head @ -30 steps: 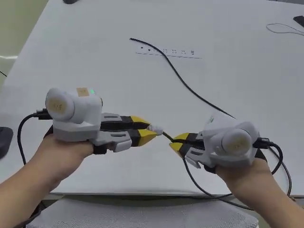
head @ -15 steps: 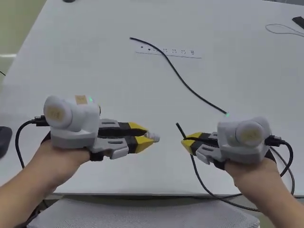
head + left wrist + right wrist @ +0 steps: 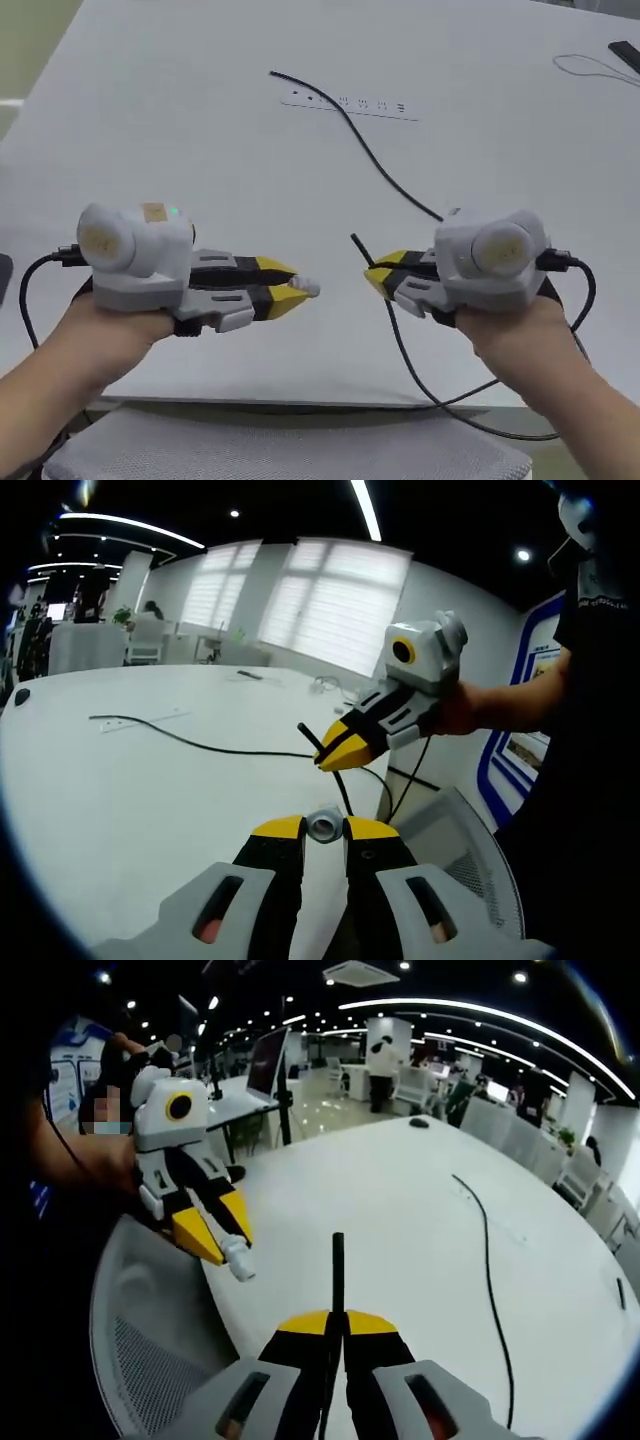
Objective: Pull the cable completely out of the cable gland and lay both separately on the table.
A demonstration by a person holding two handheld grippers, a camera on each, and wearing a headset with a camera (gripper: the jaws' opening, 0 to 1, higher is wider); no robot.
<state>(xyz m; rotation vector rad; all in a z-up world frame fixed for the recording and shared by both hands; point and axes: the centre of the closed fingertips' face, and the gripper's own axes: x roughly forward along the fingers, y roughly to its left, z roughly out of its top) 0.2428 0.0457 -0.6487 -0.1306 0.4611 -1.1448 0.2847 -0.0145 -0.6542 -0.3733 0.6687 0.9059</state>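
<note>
The white desk (image 3: 200, 120) spreads far ahead of the person, and the mesh seat of a chair (image 3: 300, 450) shows below its near edge. A long black cable (image 3: 385, 180) lies on the desk. Its far end rests beside a white power strip (image 3: 350, 103), and it runs diagonally back toward the person until the right gripper (image 3: 372, 278) hides it.

Both grippers are held in the air over the near edge of the desk, tips pointing at each other with a gap between them.

The fingers (image 3: 370, 1325) of the right gripper are pressed together on the cable. In the right gripper view the cable passes straight between them, and a short bare end sticks out beyond the tips. In the head view that end points up and away toward the left gripper (image 3: 290, 290) without touching it. Another stretch of black cable hangs below the right gripper past the desk edge.

The fingers (image 3: 278, 832) of the left gripper are open only a little and pinch the small pale gland (image 3: 323, 826) right at their tips. In the left gripper view its round opening faces forward between the two yellow tips. In the head view the gland juts out just past those tips.

The gland and the cable end are apart, and neither lies on the desk yet.
</note>
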